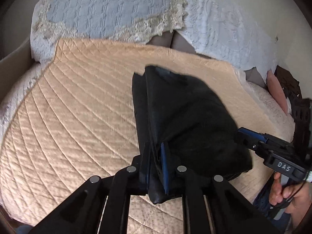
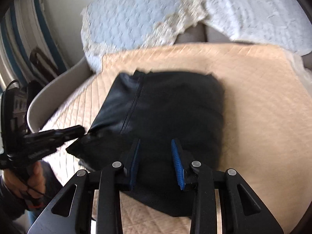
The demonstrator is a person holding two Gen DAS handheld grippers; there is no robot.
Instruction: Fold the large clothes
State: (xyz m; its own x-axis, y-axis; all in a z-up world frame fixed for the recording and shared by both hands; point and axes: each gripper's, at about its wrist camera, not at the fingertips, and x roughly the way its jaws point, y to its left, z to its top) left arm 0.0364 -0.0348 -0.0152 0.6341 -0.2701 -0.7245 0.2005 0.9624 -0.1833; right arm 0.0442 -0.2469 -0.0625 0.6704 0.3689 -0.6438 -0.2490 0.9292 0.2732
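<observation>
I judge the black garment [image 2: 171,117] mostly folded on the beige quilted cover [image 1: 68,117]; my left gripper [image 1: 156,161] pinches its corner, my right gripper [image 2: 156,161] is released above it.

Soft daylight fills both views, brightest on the beige quilted cover [image 1: 78,105] and the pale blue lace-edged cloths [image 1: 109,7]. The black garment [image 2: 175,113] reads as a nearly featureless dark mass. The right wrist view is smeared by motion blur, worst at the left. Fisheye curvature bends the quilting lines, and dark vignetting rings the corners.
</observation>
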